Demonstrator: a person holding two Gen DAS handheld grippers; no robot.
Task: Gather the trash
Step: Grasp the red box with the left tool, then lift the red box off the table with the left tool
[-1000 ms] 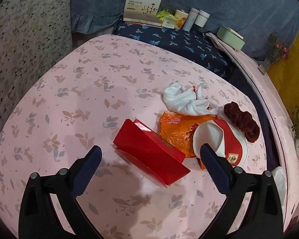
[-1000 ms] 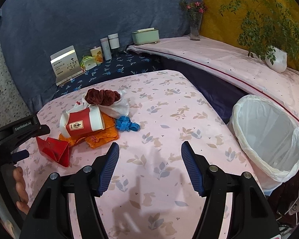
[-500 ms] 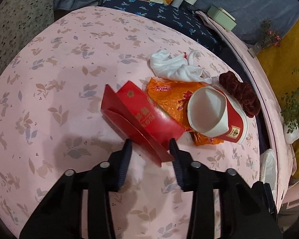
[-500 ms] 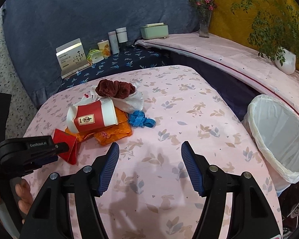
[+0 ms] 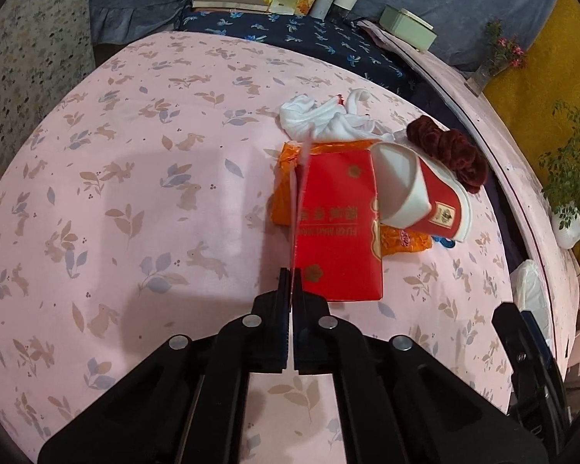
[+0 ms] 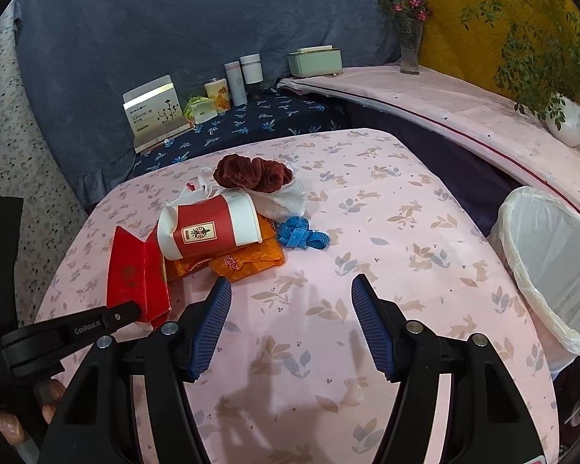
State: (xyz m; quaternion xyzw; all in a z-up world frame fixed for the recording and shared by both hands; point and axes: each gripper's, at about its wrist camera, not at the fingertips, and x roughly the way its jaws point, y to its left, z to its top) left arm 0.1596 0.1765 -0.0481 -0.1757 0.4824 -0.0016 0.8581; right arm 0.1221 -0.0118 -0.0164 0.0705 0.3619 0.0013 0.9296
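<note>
Left wrist: my left gripper [image 5: 290,270] is clamped on one flap edge of the red envelope [image 5: 338,228], which sits beside the paper cup [image 5: 425,193] on the pink table [image 5: 135,193]. Thin, light card, likely floppy; an edge pinch suits it. Right gripper [image 6: 292,297] hangs wide open, empty, bin [image 6: 553,266] nearby.

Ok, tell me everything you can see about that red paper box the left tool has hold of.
The red paper box is a flattened, glossy carton, folded open along a crease, with gold characters and small gold flower emblems printed on it. The left tool is shut on its near edge, holding one panel upright and tilted. It seems raised off the pink tablecloth and, in the left view, overlaps the orange wrapper and the tipped paper cup; actual contact is unclear.
</note>
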